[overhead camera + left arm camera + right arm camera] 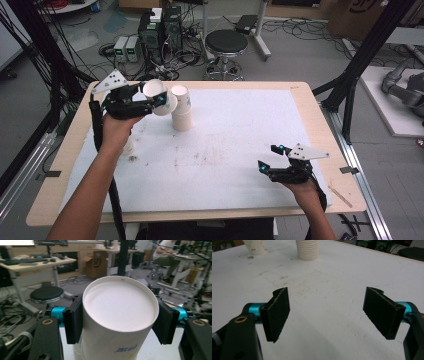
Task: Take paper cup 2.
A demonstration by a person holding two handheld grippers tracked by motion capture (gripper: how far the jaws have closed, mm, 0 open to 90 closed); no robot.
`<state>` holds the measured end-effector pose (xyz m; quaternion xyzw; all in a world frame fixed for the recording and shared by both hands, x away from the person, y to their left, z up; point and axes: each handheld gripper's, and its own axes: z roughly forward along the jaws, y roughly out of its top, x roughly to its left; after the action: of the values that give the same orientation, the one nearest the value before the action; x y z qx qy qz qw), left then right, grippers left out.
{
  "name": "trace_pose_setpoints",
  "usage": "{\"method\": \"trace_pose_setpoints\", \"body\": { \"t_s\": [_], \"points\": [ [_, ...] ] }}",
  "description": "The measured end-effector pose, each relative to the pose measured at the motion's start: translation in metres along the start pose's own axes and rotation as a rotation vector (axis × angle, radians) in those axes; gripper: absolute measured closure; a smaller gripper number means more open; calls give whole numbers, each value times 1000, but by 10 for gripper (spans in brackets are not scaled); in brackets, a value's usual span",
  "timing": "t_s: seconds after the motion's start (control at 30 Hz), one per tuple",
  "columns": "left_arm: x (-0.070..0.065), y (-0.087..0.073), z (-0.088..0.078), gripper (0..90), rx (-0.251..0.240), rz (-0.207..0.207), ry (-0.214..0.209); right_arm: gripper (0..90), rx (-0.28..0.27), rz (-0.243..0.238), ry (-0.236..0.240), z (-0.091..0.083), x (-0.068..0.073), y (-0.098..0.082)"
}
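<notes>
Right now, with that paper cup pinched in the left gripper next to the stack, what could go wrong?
1. The left gripper squeezes the thin-walled paper cup from both sides; more pressure could dent or crease it.
2. The cup hangs right beside the stack of cups, so a sideways swing might topple the stack.
3. The right gripper hovers open, far away near the table's front edge, likely too distant to steady the stack.

The paper cup [117,322] between the left gripper's pads runs off the bottom edge in the left gripper view, its blue print [126,349] partly cut and unreadable. In the right gripper view, the far stack of cups [307,249] loses its top.
</notes>
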<state>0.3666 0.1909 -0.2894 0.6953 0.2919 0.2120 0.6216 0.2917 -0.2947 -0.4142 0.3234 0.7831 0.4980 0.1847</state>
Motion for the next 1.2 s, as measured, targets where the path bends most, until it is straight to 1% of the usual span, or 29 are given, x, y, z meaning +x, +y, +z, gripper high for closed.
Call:
{"method": "trace_pose_setpoints", "body": {
  "t_s": [0.13, 0.2, 0.3, 0.4, 0.5, 0.6, 0.67, 0.77, 0.8, 0.83, 0.97, 1.2],
  "points": [
    [-10, -17, -3, 350, 12, 3, -45, 221, 2, -13, 4, 2, 1, 1],
    [-16, -25, -3, 349, 20, 6, -56, 221, 6, -7, 9, 3, 3, 1],
    [-22, -38, -4, 349, 23, -4, -80, 221, 7, -14, 9, 4, 3, 1],
    [-28, -50, -4, 348, 51, -6, -94, 220, 5, -23, 15, 5, 4, 2],
    [-32, -59, -3, 346, 58, -20, -104, 221, 12, -17, 19, 6, 5, 2],
    [-36, -67, -2, 347, 69, -23, -119, 221, 13, -19, 27, 8, 5, 2],
    [-38, -73, -1, 347, 76, -17, -129, 221, 12, -24, 27, 9, 5, 3],
    [-41, -81, 0, 346, 78, -22, -142, 221, 17, -27, 32, 11, 6, 3],
    [-41, -84, 0, 346, 80, -30, -143, 221, 17, -29, 32, 12, 6, 3],
    [-42, -87, -1, 346, 84, -34, -144, 221, 20, -24, 35, 12, 6, 4],
    [-43, -93, -3, 346, 93, -41, -154, 221, 16, -32, 38, 13, 7, 5],
    [-46, -99, -3, 345, 91, -48, -166, 221, 24, -30, 50, 14, 10, 4]
  ]
}}
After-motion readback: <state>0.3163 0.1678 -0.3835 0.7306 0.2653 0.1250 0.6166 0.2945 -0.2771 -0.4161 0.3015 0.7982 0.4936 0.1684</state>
